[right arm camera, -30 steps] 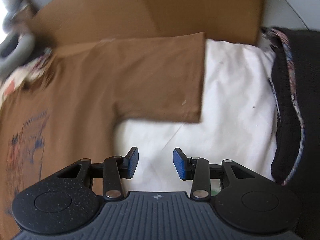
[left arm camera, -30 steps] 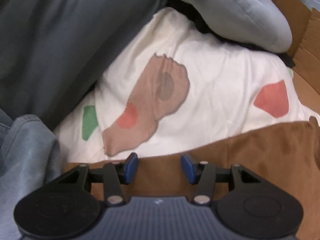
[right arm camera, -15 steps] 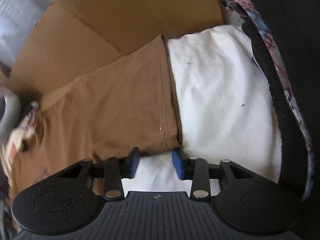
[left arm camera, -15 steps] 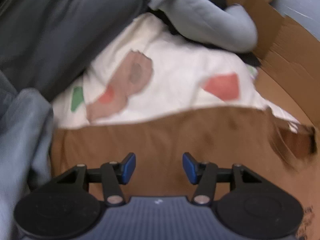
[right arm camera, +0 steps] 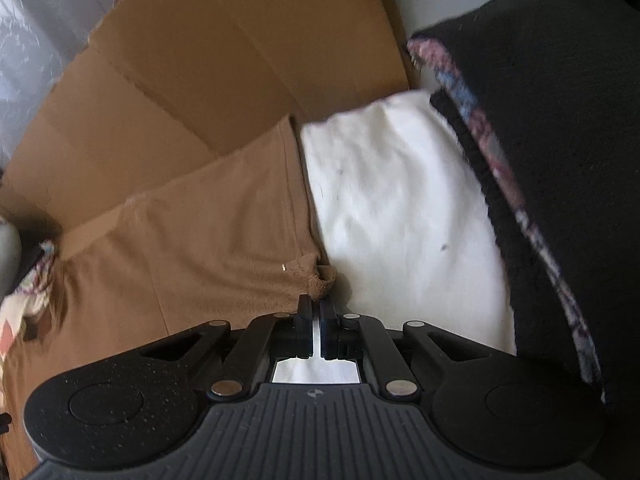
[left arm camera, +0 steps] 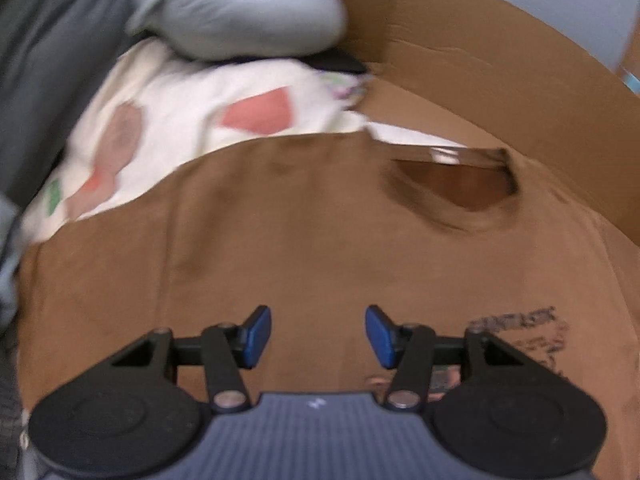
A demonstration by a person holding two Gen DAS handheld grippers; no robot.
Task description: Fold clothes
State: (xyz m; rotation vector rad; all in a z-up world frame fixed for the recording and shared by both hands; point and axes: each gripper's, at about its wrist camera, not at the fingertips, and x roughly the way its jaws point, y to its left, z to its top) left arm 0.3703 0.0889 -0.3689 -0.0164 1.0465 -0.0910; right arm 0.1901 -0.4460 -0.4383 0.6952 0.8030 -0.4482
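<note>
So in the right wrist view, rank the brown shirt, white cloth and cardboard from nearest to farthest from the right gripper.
1. Brown shirt: its sleeve corner is pinched in the right gripper.
2. White cloth: just right of the fingers.
3. Cardboard: behind, at the top.

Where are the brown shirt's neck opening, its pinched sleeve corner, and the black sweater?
neck opening (left arm camera: 460, 186): left wrist view, dark inside of collar.
sleeve corner (right arm camera: 318, 278): right wrist view, bunched hem tip.
black sweater (right arm camera: 560, 140): right wrist view, main knit body.

The left wrist camera looks steeply down, close over the brown T-shirt (left arm camera: 304, 240), its neck hole at two o'clock and cardboard (left arm camera: 500, 64) beyond. The right wrist camera sits just as near over that shirt's sleeve (right arm camera: 224, 216), white cloth (right arm camera: 400, 208) at one o'clock. Both views share shirt and cardboard.
</note>
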